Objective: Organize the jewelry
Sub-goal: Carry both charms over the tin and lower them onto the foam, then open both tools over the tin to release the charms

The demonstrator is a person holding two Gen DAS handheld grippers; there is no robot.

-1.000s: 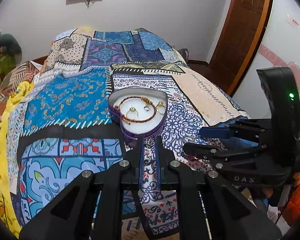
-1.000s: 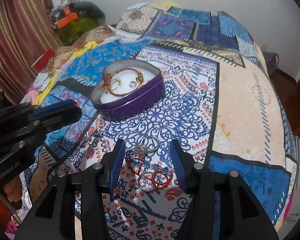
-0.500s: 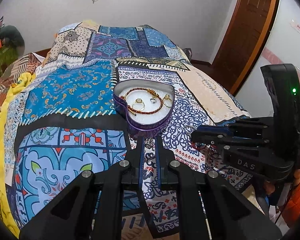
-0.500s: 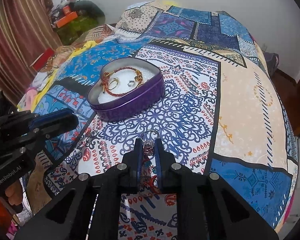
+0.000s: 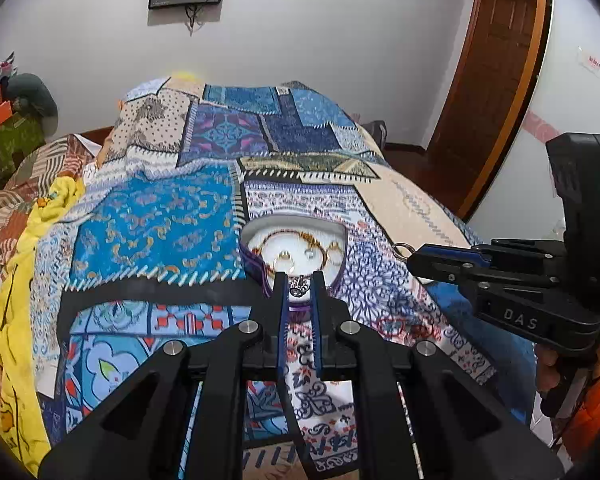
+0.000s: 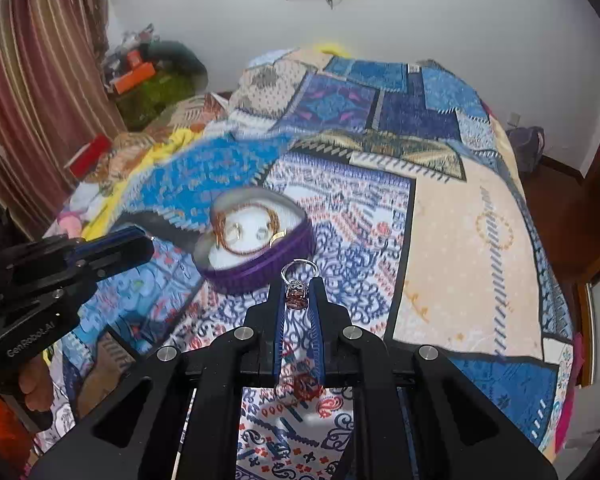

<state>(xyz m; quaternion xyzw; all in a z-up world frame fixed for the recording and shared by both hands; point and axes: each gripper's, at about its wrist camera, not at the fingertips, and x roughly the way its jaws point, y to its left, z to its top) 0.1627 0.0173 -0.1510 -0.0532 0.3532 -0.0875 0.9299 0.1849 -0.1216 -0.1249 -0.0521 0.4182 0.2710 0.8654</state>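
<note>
A purple heart-shaped tin sits on the patterned bedspread, lined white, holding a beaded bracelet and several gold rings. My left gripper is shut on a small silver jewel, right at the tin's near rim. My right gripper is shut on a silver ring with a red stone, lifted above the bed just right of the tin. The ring also shows at the right gripper's tip in the left wrist view.
Red jewelry pieces lie on the bedspread beneath my right gripper. The bed fills the view, with a wooden door at right, clutter and a striped curtain at left.
My right gripper closed on the ring and lifted it off the bed toward the tin. My left gripper moved forward with the silver jewel to the tin's rim.
</note>
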